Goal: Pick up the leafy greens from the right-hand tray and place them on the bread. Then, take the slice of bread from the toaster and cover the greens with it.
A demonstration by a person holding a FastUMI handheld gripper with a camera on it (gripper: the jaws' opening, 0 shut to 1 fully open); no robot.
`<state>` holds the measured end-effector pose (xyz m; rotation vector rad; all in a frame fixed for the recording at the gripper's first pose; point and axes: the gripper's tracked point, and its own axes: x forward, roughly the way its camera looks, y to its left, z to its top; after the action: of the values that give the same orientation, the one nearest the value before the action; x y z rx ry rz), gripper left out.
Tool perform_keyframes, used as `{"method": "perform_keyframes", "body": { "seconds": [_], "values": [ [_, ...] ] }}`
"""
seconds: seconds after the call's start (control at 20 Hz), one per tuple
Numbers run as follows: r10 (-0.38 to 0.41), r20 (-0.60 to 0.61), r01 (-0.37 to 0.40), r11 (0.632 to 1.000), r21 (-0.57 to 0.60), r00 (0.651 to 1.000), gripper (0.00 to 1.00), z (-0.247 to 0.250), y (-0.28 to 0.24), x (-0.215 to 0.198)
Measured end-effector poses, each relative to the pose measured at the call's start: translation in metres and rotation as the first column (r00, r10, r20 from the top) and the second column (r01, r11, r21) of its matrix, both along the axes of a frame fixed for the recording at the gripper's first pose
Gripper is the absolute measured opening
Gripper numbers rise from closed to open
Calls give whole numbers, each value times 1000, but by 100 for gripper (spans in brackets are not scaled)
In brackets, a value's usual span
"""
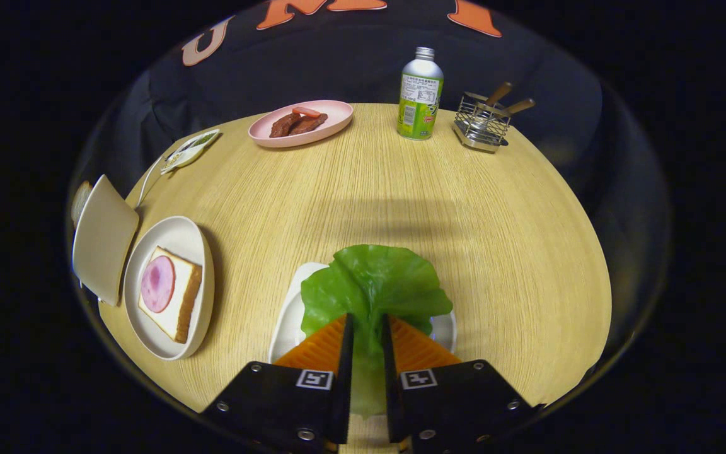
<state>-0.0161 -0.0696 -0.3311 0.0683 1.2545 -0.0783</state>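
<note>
While tongs (367, 325) pinch greens (372, 284), tray (287, 315) mostly hidden.

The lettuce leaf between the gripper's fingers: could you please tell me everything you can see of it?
The lettuce leaf is bright green, ruffled at the edge, with a pale central rib, and looks smooth like plastic. It spreads fan-like over the white tray on the wooden table. Its narrow stem end runs back between the orange fingers of the gripper, which are closed on it from both sides.
</note>
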Motion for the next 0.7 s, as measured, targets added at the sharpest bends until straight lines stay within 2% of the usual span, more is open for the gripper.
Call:
{"method": "perform_keyframes", "body": {
  "seconds": [0.05,0.15,0.3,0.7],
  "values": [
    [-16,5,15,1000,20,1000,10,0,2,1],
    [-33,11,32,997,70,999,4,0,7,2],
    [-53,35,47,988,147,998,2,4,17,5],
    [-24,163,-13,975,223,986,1,52,43,19]
  ]
}}
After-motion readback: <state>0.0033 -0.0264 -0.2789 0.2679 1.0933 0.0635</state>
